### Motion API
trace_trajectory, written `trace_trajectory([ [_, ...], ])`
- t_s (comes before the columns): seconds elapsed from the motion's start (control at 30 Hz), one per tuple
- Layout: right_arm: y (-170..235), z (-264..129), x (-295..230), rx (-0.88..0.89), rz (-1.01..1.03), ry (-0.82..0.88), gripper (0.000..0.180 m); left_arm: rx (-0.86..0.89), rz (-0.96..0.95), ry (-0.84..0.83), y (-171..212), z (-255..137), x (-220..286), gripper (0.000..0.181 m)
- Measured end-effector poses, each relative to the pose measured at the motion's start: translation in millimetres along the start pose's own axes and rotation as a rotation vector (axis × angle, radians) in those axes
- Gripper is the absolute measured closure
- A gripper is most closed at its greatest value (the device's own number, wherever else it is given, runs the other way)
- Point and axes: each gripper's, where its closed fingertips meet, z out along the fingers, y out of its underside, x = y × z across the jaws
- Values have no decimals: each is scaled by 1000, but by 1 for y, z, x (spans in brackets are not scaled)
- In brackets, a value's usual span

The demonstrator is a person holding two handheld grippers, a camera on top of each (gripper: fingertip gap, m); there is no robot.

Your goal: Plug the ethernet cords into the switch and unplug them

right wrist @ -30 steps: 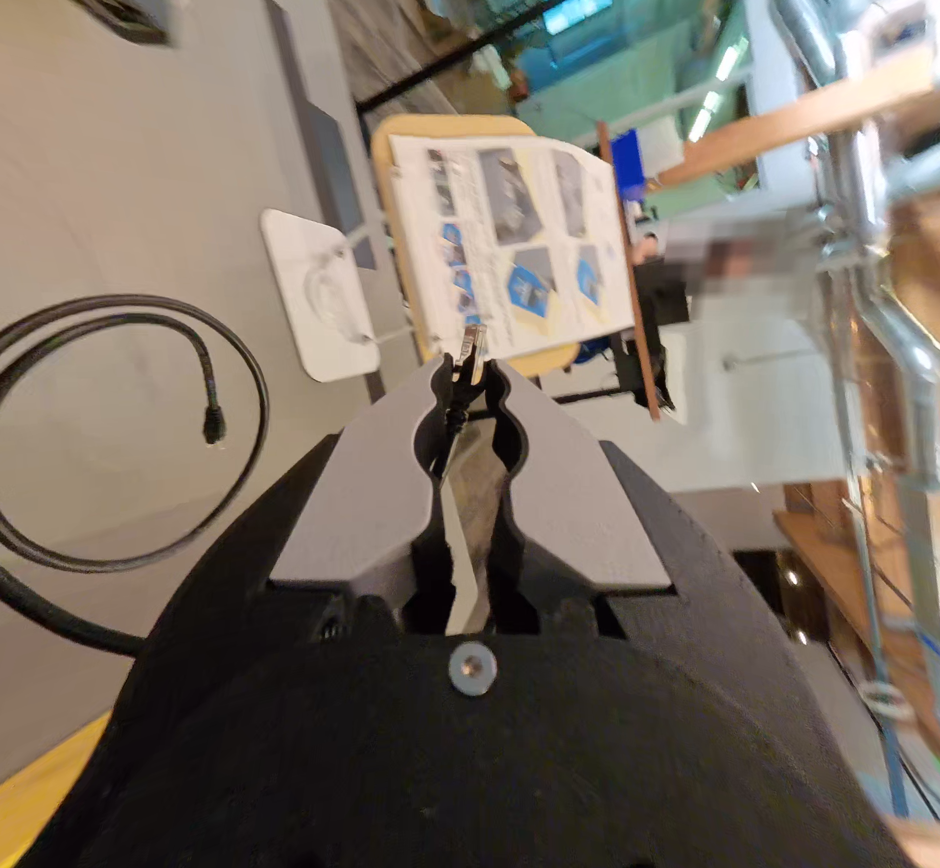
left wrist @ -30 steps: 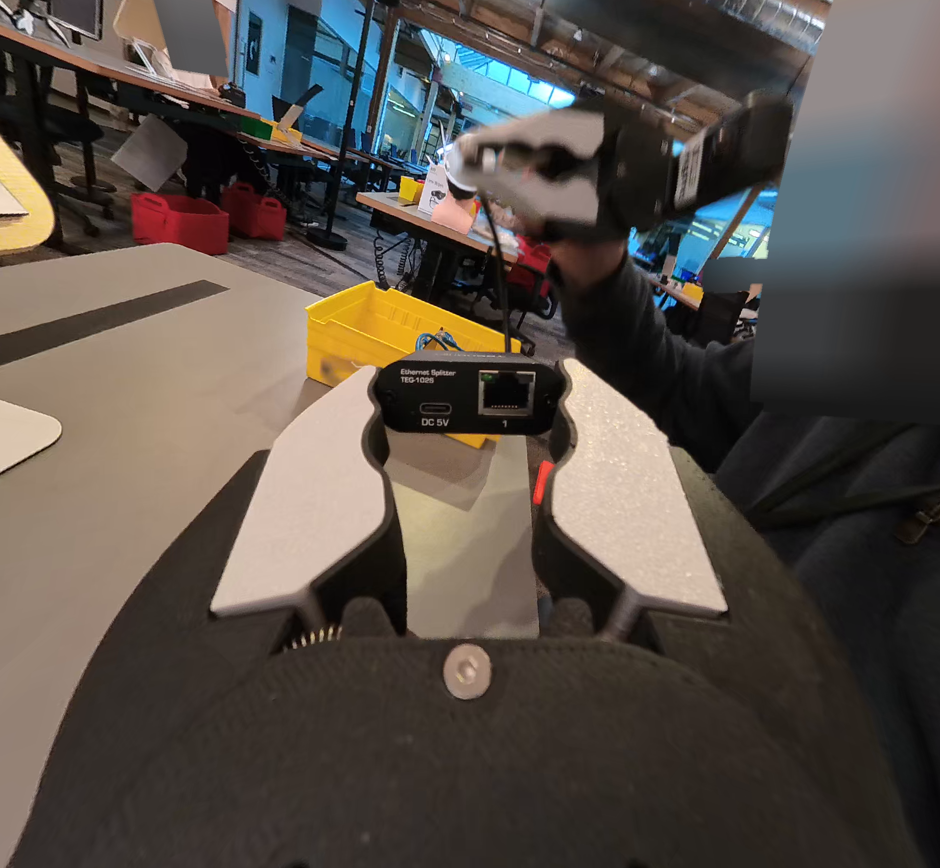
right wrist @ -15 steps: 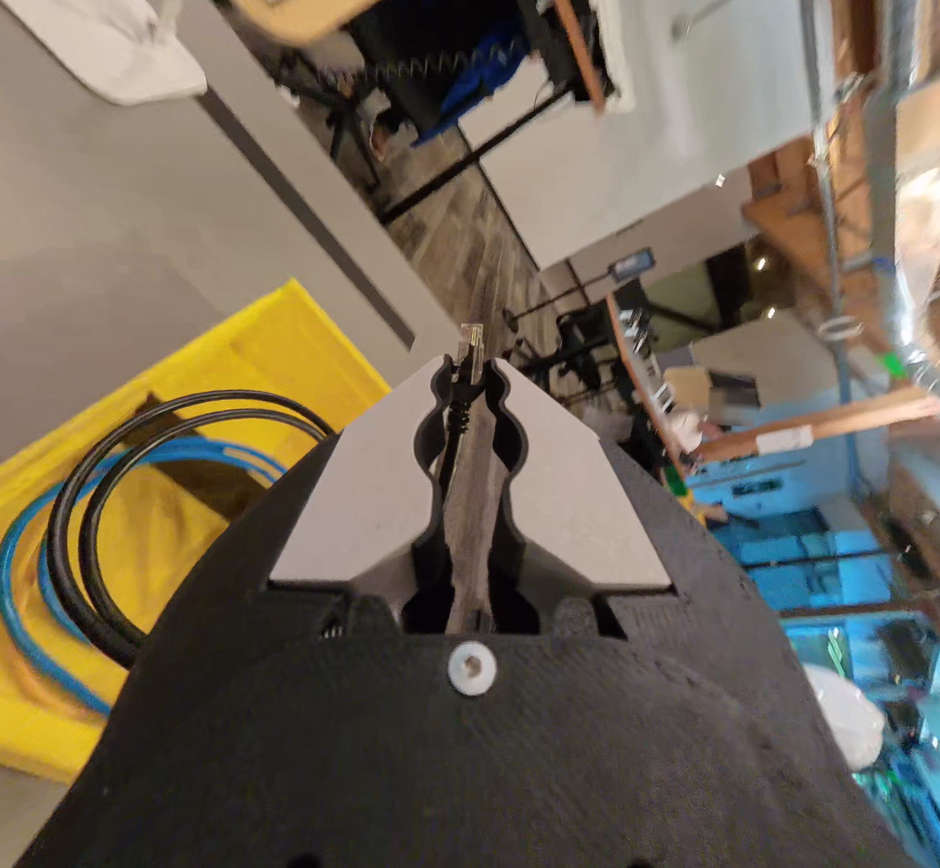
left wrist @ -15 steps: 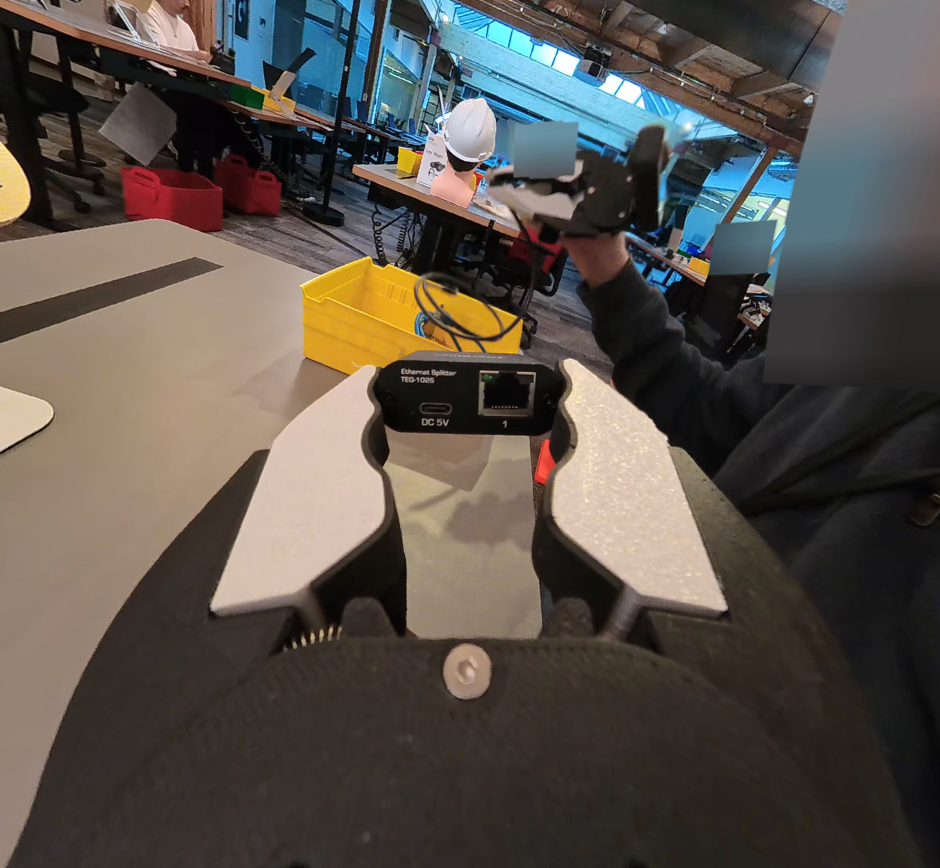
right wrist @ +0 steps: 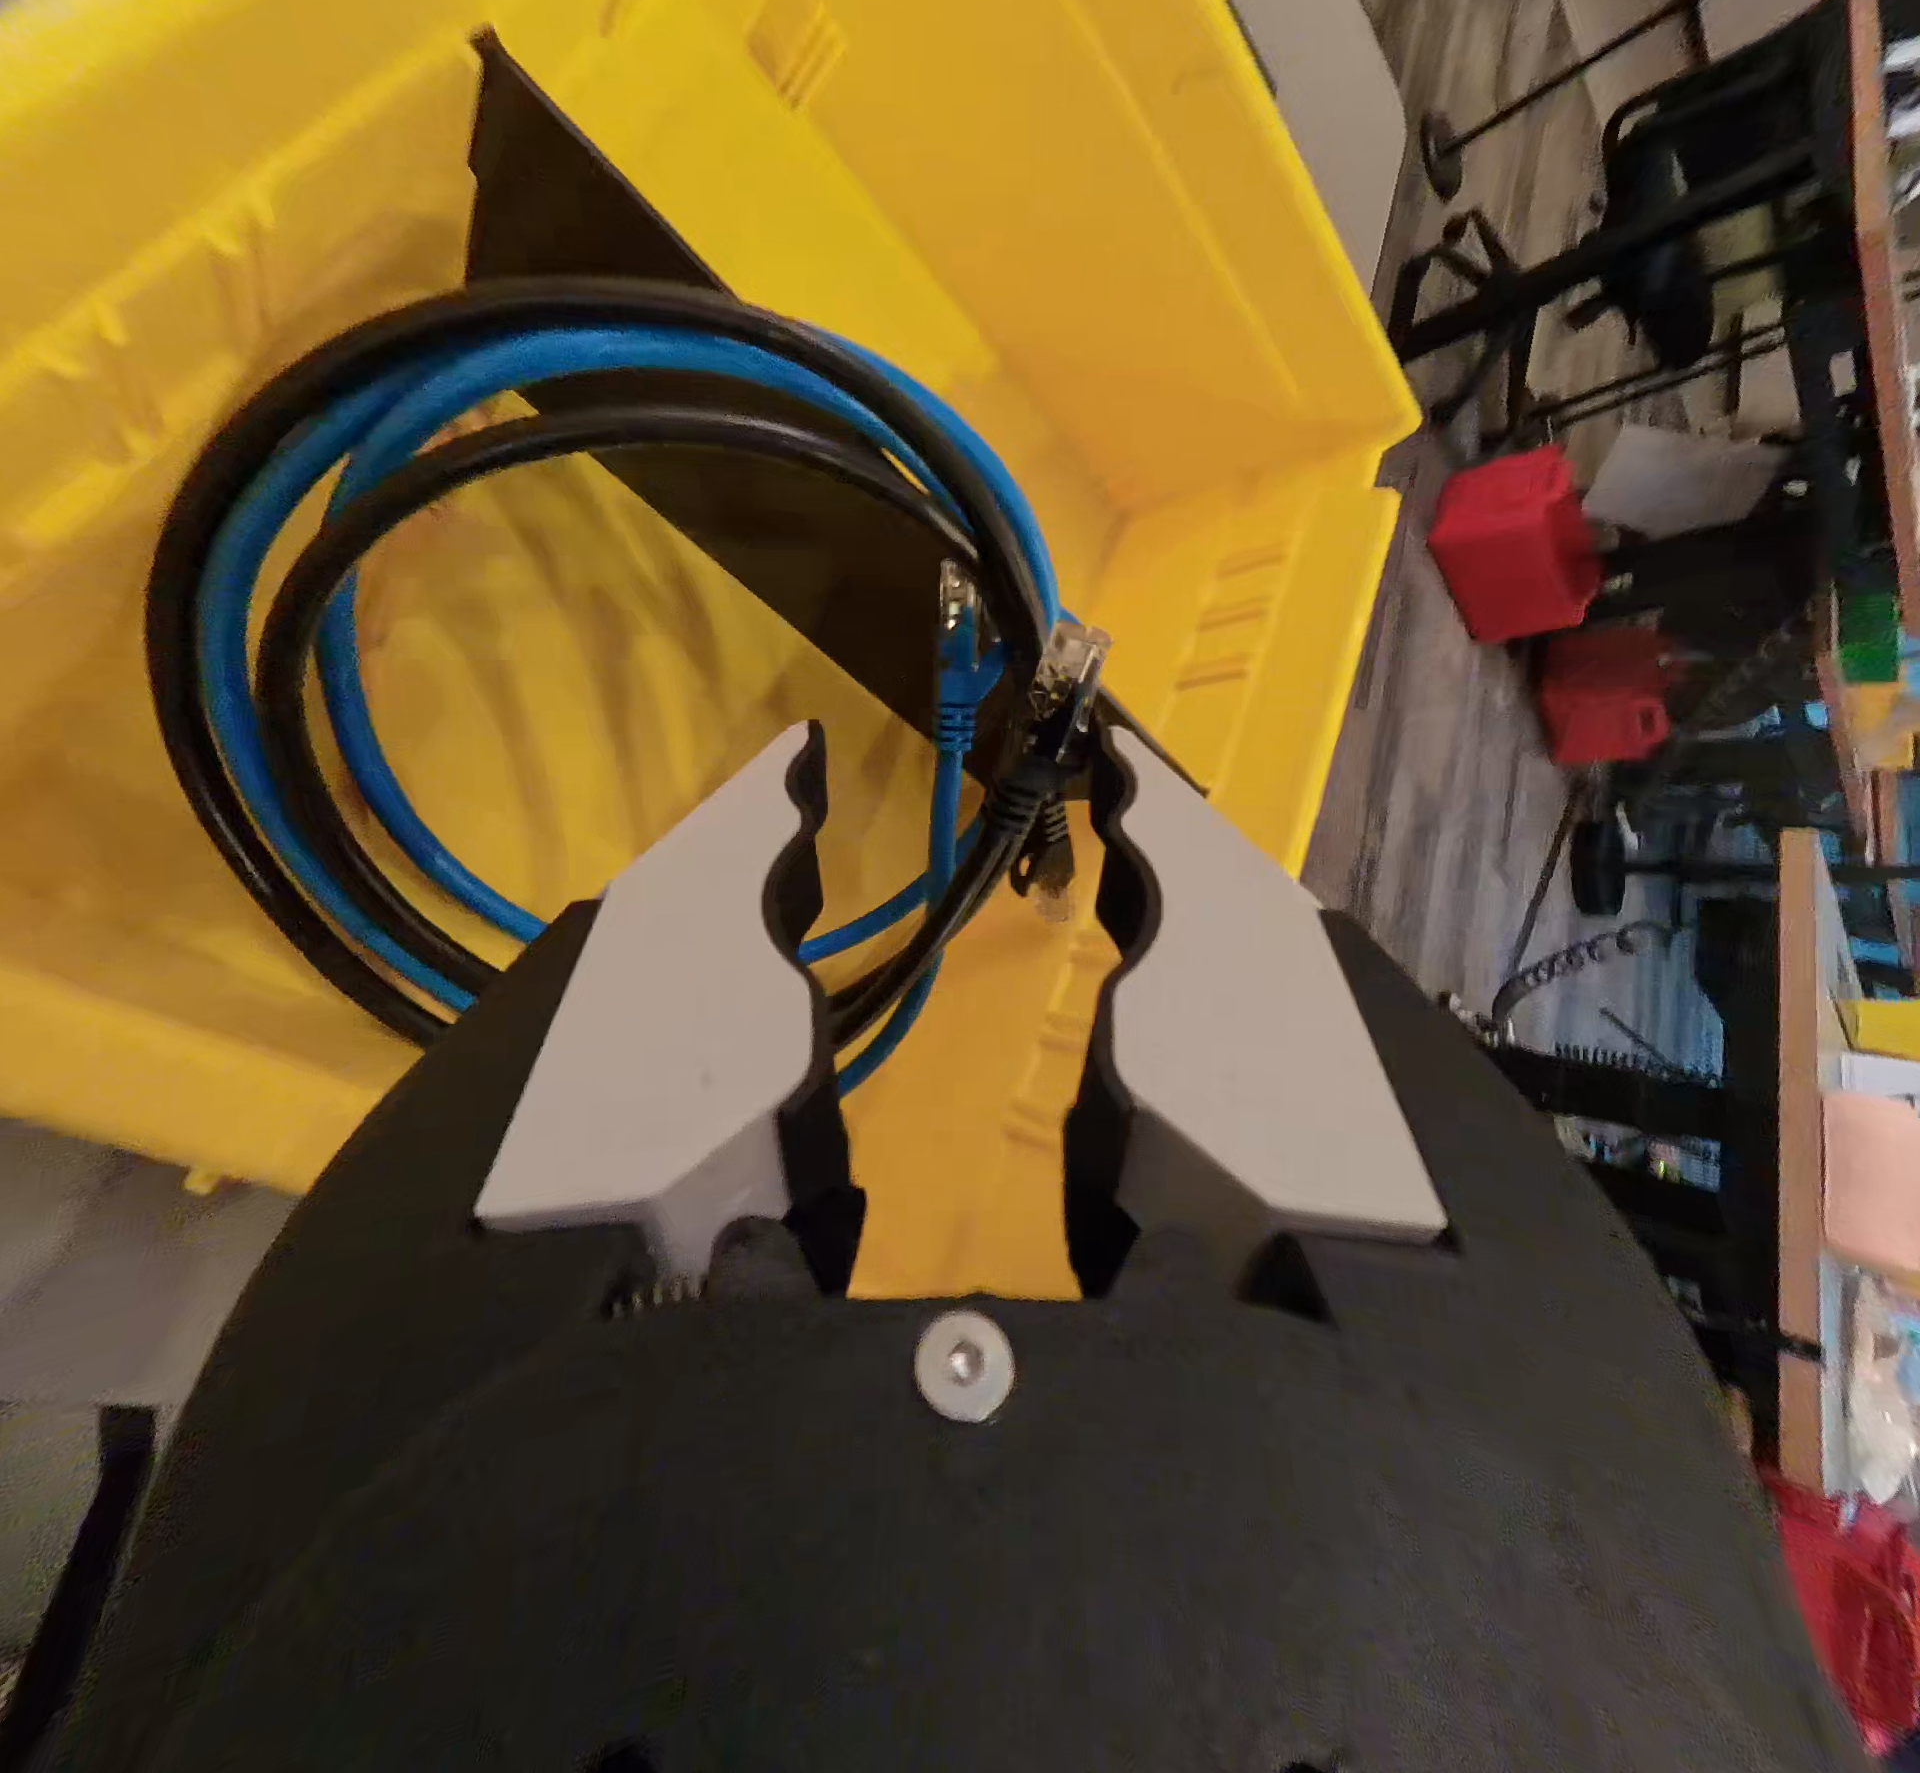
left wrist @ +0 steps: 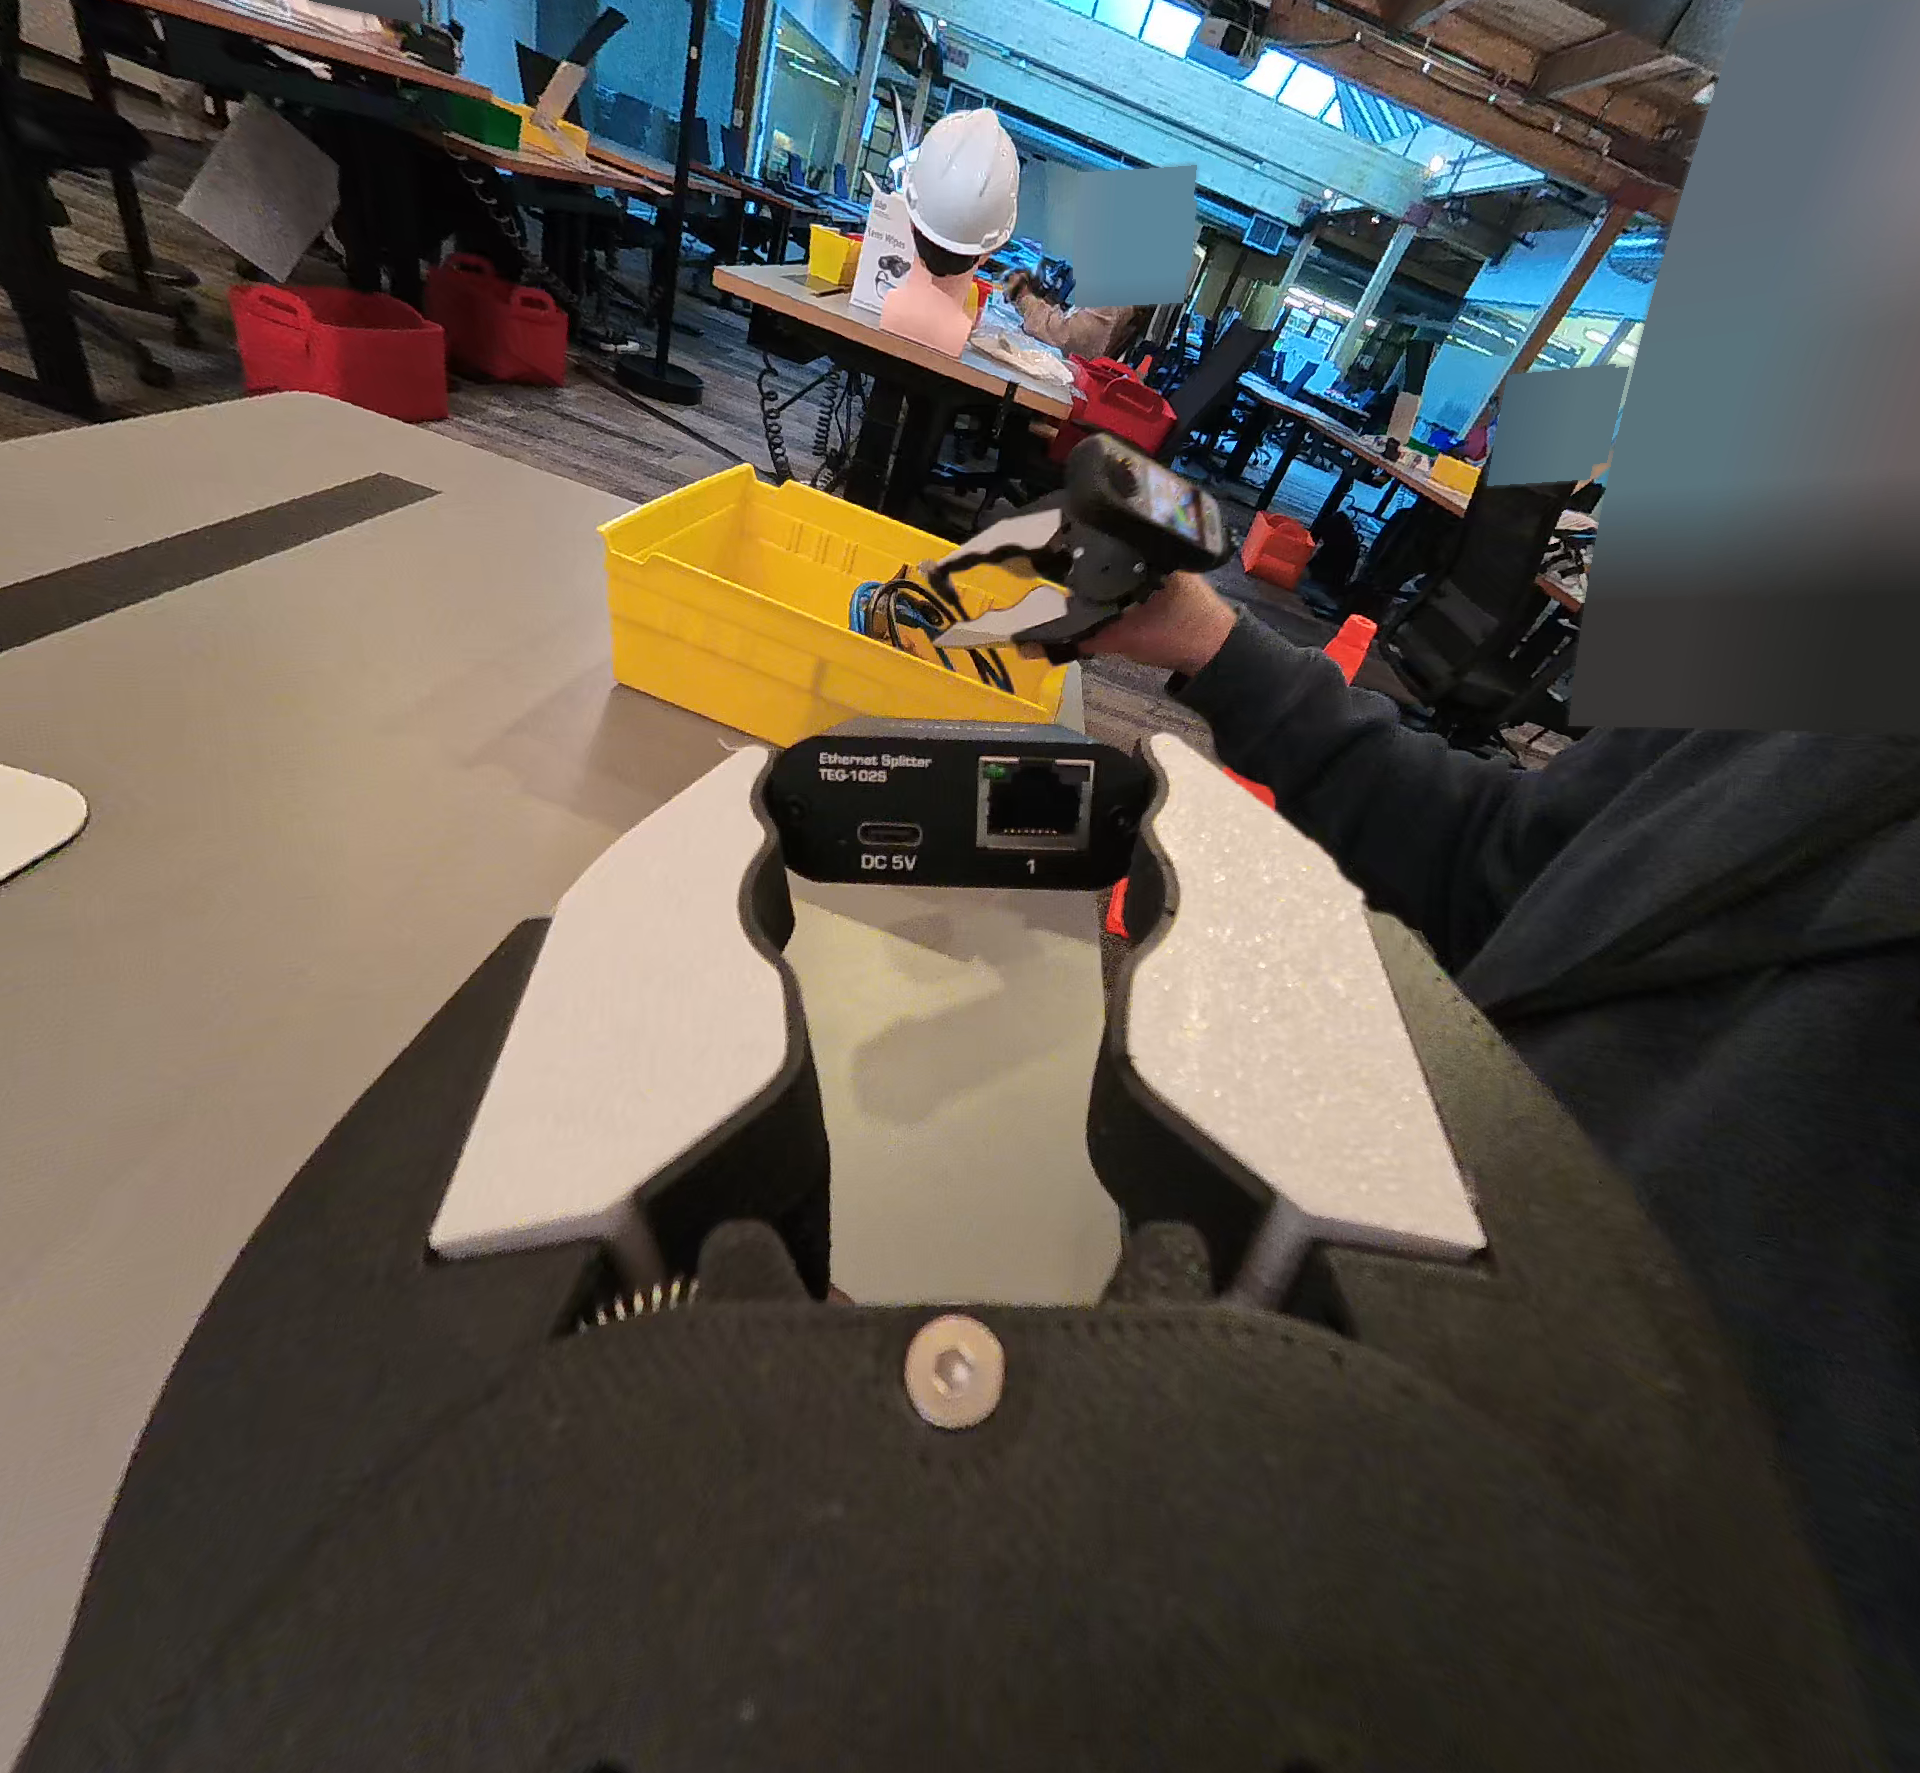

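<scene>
I see the grey tabletop [left wrist: 260,788] carrying a yellow bin [left wrist: 727,622]. Coiled inside it: black cord [right wrist: 208,684] and blue cord [right wrist: 270,497]. My left gripper [left wrist: 956,814] has its jaws clamped on the black switch [left wrist: 951,814], port facing me. Right gripper [right wrist: 961,767] sits over the bin, jaws apart, black plug [right wrist: 1065,684] between the tips.

Grey table [left wrist: 260,788] with a dark stripe [left wrist: 197,554] across its far side. Resting directly on it: yellow bin [left wrist: 727,611] near the far edge, pale rounded plate [left wrist: 31,814] at left.
</scene>
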Motion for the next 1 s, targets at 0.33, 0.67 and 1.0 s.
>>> trace_trajectory([
  [0.33, -158, -123, -59, 531, -301, -108, 118, 7, -44, 29, 7, 8, 2, 119],
  [0.67, -299, -179, -229, 1000, -759, -118, 129, -17, -108, 121, 27, 28, 26, 119],
  [1.0, -297, -187, -193, 986, -699, -132, 158, -1, -95, 161, 21, 30, 36, 122],
])
